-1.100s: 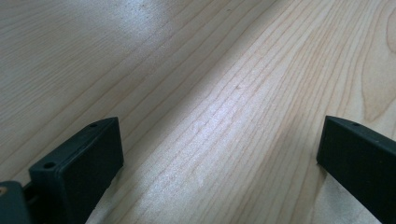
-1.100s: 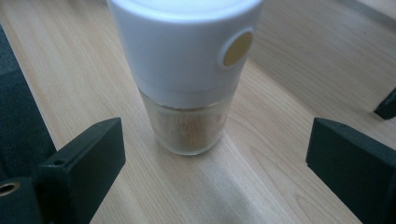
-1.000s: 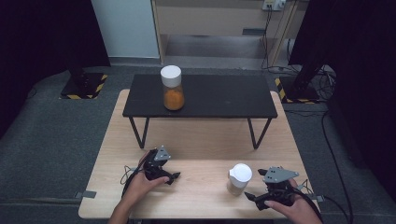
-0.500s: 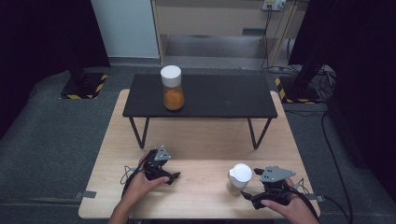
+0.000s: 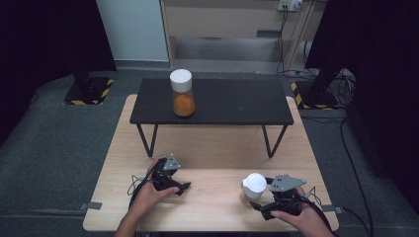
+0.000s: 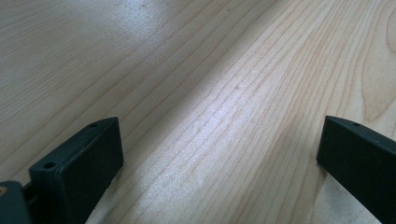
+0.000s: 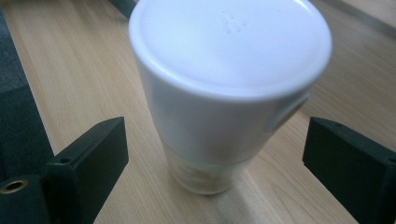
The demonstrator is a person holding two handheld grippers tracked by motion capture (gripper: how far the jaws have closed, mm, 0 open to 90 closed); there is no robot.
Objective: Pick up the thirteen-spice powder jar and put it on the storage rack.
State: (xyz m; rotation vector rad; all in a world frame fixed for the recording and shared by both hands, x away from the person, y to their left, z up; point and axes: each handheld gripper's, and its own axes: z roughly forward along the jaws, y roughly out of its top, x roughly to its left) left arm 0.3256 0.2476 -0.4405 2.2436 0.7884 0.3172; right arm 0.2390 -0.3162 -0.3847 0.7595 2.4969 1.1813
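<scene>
My right gripper [image 7: 215, 158] stands spread around the white-lidded clear plastic jar [image 7: 219, 107], its jaws having just been closing, pads not yet touching. An uneven squeeze could tip it. My left gripper [image 6: 219, 154] rests spread, empty.

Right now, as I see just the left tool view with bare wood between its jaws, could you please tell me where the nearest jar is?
Observer: A white-lidded jar stands upright on the wooden table, at your right tool.
Operator: Is it gripped?
Observer: No. It sits between the jaws, which have just been closing, with a gap on each side.
Operator: Anything else out there?
Observer: A second jar, with orange contents, stands on the black bench farther across the table.
</scene>
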